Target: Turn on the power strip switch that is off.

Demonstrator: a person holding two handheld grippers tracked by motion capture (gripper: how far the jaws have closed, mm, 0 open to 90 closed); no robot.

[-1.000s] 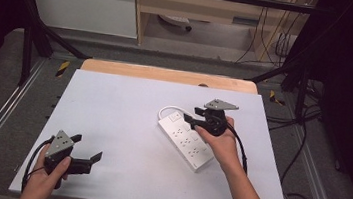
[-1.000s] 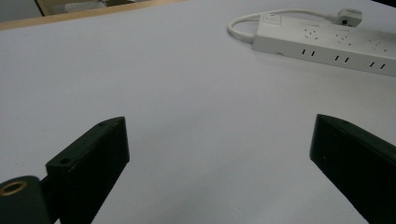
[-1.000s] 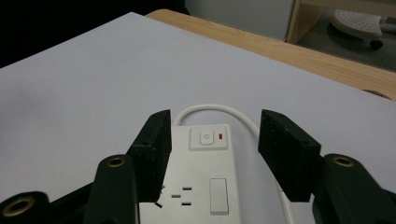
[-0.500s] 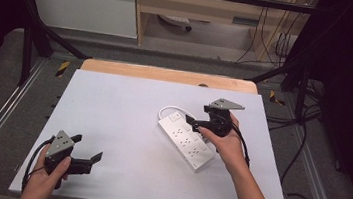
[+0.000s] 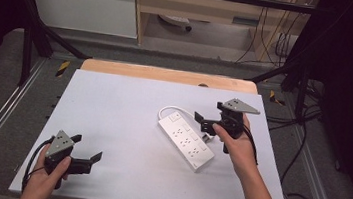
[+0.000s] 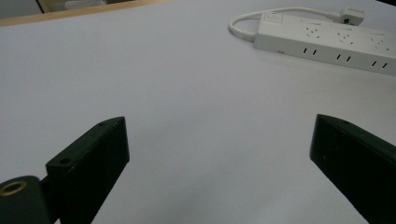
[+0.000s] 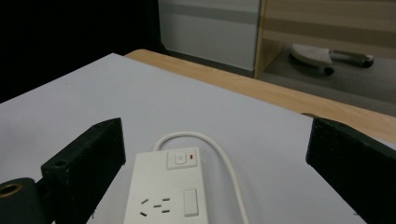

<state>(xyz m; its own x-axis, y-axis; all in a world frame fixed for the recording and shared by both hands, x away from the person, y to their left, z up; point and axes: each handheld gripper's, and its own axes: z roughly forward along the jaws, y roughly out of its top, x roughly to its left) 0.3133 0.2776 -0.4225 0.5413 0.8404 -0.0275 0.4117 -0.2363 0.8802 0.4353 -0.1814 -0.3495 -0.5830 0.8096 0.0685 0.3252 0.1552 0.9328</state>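
White power strip (image 5: 186, 137) flat on the table (image 5: 112, 117), right tool (image 5: 203, 123) just above it — jaws just opened wide, nothing between them, left tool (image 5: 88, 156) well apart, jaws spread, empty

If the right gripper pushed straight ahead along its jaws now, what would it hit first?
Most likely the power strip: its switch end lies between the open right gripper jaws, just ahead. Depth is uncertain; it may pass above.

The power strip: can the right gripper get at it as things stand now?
Probably yes. The right gripper hangs open beside the power strip, its jaws having just been opening with nothing between them, and nothing stands in its way.
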